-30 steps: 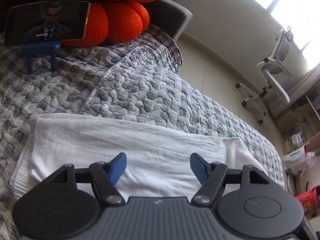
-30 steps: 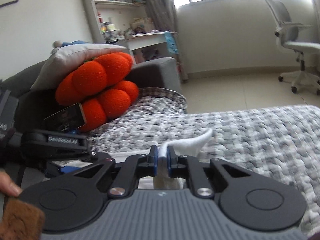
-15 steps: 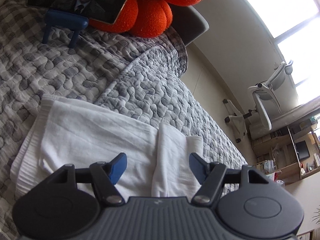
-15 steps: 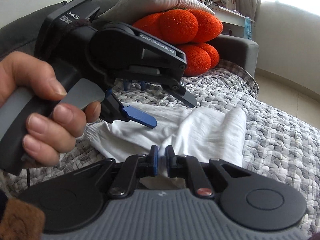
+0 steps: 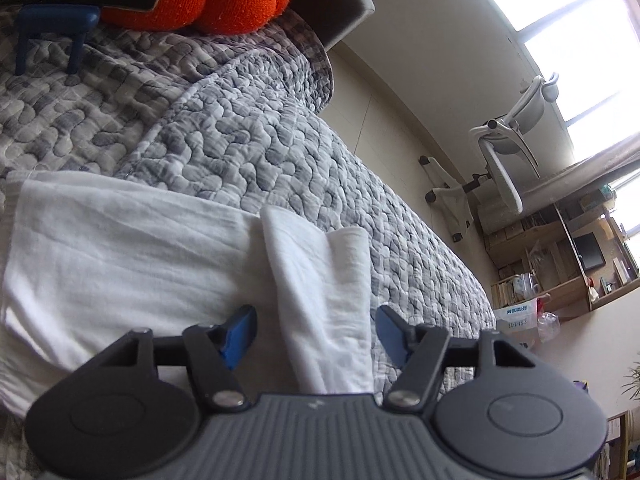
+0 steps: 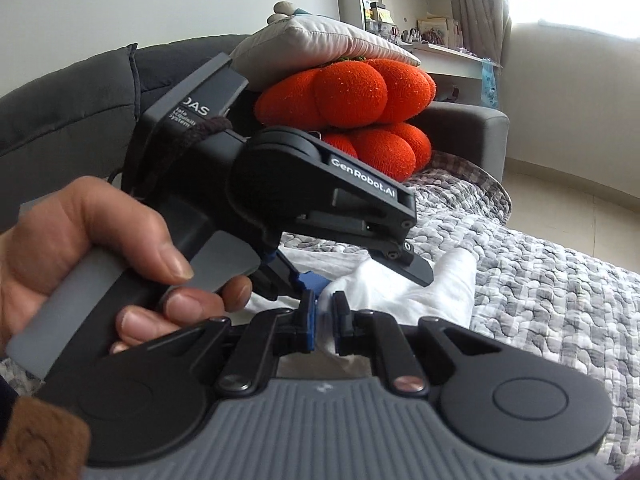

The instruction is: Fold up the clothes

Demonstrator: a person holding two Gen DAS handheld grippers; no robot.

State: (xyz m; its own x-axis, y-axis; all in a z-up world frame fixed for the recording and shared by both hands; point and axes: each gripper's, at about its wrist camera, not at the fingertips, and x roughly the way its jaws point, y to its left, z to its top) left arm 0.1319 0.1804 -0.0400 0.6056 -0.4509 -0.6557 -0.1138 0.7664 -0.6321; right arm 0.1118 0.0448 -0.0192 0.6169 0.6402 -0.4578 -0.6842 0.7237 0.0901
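Two grippers work the white garment (image 5: 120,248): my right gripper (image 6: 323,316) pinches its folded end while my left gripper (image 5: 316,330) closes around it, pads not yet pressing; next, I'd judge, a firm left grip.

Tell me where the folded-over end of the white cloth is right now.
In the left wrist view the folded-over end lies low and centre on the grey quilt, between the closing left claw pads, not yet pressed; the right claw pinches the white cloth.
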